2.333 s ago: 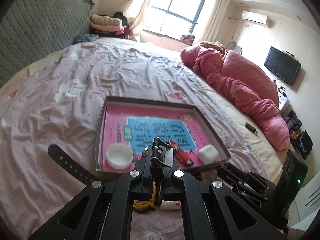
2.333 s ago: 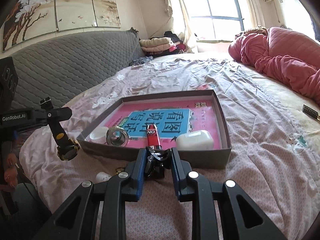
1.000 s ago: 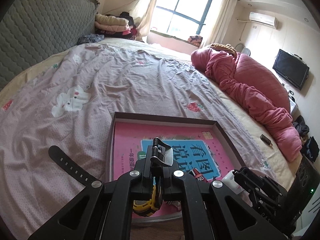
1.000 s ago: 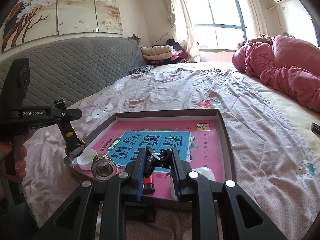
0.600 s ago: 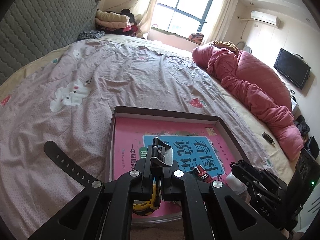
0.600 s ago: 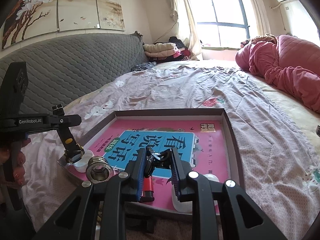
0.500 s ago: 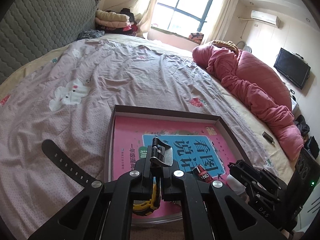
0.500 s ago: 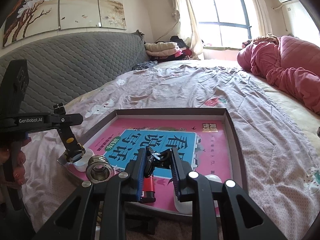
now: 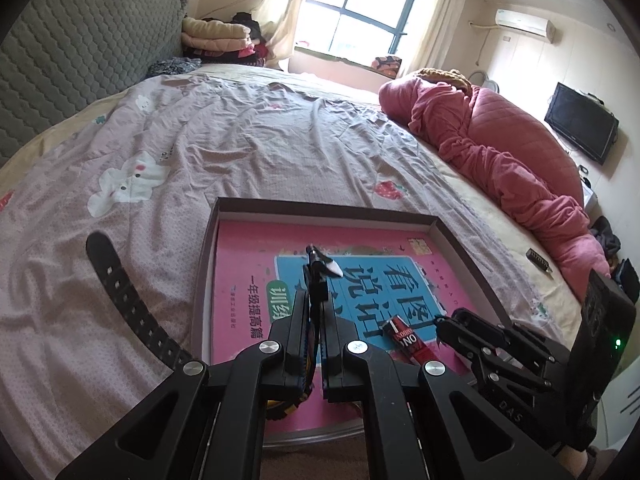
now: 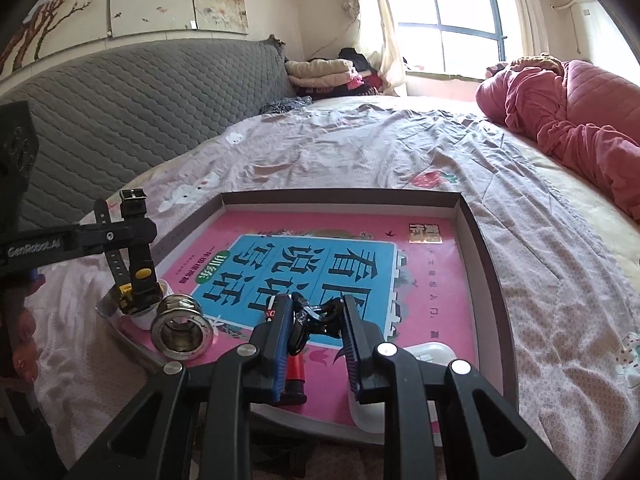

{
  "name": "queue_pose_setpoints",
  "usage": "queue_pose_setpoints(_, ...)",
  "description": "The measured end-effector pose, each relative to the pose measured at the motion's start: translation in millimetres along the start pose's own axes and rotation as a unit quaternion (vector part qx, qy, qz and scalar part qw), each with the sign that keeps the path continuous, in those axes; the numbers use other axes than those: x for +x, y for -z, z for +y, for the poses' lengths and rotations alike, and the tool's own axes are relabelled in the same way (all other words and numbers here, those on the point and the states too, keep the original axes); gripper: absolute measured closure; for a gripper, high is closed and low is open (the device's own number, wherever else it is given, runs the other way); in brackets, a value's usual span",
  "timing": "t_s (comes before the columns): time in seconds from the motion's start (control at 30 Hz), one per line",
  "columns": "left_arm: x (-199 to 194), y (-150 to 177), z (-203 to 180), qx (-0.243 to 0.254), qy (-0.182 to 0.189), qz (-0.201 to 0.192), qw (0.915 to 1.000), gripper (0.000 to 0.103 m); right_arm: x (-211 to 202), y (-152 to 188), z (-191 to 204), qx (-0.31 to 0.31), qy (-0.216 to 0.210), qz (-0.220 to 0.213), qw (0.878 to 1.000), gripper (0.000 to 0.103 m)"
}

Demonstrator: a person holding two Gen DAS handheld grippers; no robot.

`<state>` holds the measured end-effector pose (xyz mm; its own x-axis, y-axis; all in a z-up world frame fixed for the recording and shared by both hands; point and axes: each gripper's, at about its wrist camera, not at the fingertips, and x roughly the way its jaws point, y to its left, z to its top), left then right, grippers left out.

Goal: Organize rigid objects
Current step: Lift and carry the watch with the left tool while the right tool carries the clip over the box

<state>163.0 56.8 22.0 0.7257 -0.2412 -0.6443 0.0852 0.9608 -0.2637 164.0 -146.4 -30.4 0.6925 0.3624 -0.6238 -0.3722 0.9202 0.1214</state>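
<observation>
At lower centre, our left gripper (image 9: 316, 300) is clamped on one black-strapped watch (image 9: 132, 308). Our right gripper (image 10: 316, 320) pinches one dark keyring (image 10: 316, 314). Beyond, the shallow box (image 10: 486, 248) holds one lighter (image 10: 295, 370), one metal ring (image 10: 180, 326), and one pink book (image 10: 432, 272).

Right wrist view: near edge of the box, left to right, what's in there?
Watch held in the left gripper over a white cap → metal ring → red lighter → white earbud case.
</observation>
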Motion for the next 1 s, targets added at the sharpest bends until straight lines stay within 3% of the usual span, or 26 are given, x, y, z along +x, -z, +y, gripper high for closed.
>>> queue_pose_setpoints(0.47,-1,10,-2,-0.002,0.005,0.011,0.9999,0.099,20,-3,-1,-0.007,0.027,0.047,0.998,0.079)
queue_pose_setpoints(1.0,-4,14,3,-0.005,0.01,0.018,0.9998,0.097,33,-5,12,-0.059,0.058,0.078,0.993,0.079)
